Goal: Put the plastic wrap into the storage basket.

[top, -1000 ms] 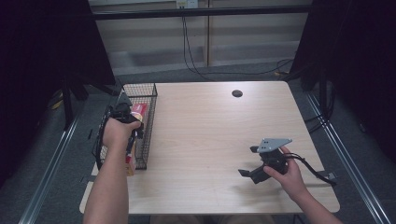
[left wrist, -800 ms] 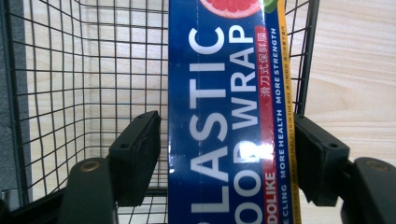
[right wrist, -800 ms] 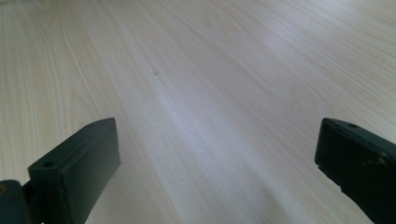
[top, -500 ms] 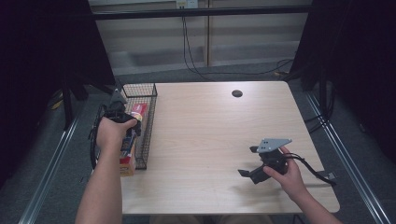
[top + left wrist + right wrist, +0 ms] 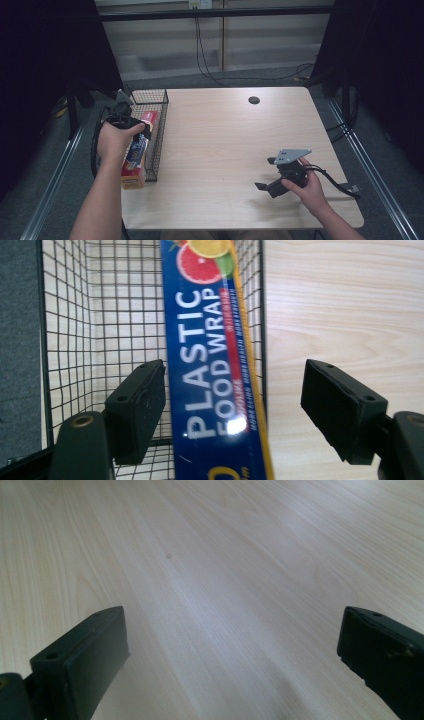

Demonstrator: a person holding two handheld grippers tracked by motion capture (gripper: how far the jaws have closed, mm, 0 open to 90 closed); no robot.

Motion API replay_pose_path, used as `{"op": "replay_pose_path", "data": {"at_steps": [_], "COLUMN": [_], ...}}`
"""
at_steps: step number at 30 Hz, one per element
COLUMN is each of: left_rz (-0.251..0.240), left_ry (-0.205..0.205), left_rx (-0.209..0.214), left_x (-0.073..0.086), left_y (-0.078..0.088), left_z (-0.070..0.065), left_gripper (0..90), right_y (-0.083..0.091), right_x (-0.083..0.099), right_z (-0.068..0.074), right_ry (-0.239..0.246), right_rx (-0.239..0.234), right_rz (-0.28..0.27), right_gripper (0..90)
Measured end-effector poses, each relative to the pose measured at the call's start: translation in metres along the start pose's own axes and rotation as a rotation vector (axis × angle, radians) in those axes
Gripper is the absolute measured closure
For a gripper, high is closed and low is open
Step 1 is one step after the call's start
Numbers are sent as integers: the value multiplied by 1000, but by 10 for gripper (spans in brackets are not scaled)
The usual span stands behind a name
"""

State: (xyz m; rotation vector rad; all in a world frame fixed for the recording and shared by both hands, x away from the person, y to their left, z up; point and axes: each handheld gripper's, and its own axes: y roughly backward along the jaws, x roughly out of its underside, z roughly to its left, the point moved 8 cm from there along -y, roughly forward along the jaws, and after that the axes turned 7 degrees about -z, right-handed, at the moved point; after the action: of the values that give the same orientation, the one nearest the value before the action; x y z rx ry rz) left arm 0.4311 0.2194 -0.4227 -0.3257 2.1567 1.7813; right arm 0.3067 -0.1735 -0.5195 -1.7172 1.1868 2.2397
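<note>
Far left of the worktop [image 5: 225, 145]: black wire basket [image 5: 159, 131] at the left edge. Plastic food wrap box [image 5: 138, 150] lies lengthwise in it along the right-hand wall, its near end past the basket's near end.

My left gripper [image 5: 232, 412] hangs above the box, pointing down. Its jaws have just been opening and now stand part open. The box sits between the pads [image 5: 142, 410]; the left pad is just beside the box edge, the right pad well clear over bare wood. No grip.

Middle of the worktop: bare pale wood, one small dark round disc [image 5: 254, 100] near the far edge.

Right: my right gripper [image 5: 267, 188] rests low near the front edge, jaws wide, nothing between them.
</note>
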Motion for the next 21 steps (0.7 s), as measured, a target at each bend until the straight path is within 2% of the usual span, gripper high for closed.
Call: {"op": "replay_pose_path", "data": {"at_steps": [2, 6, 14, 16, 21], "left_rz": [-8, -25, -58, -49, -71], "left_ry": [-19, -26, -92, -110, -134], "left_rx": [12, 34, 75, 85, 105], "left_x": [0, 1, 3, 5, 6], "left_y": [3, 7, 13, 14, 15], "left_z": [-3, -10, -26, -31, -40], "left_gripper": [257, 252, 251, 251, 252], "right_y": [0, 0, 0, -1, -1], "right_x": [0, 0, 0, 1, 1], "right_z": [0, 0, 1, 1, 2], "right_ry": [1, 2, -2, -3, -4], "right_rx": [1, 2, 1, 2, 0], "right_rz": [0, 0, 4, 5, 7], "right_gripper": [0, 0, 0, 0, 0]}}
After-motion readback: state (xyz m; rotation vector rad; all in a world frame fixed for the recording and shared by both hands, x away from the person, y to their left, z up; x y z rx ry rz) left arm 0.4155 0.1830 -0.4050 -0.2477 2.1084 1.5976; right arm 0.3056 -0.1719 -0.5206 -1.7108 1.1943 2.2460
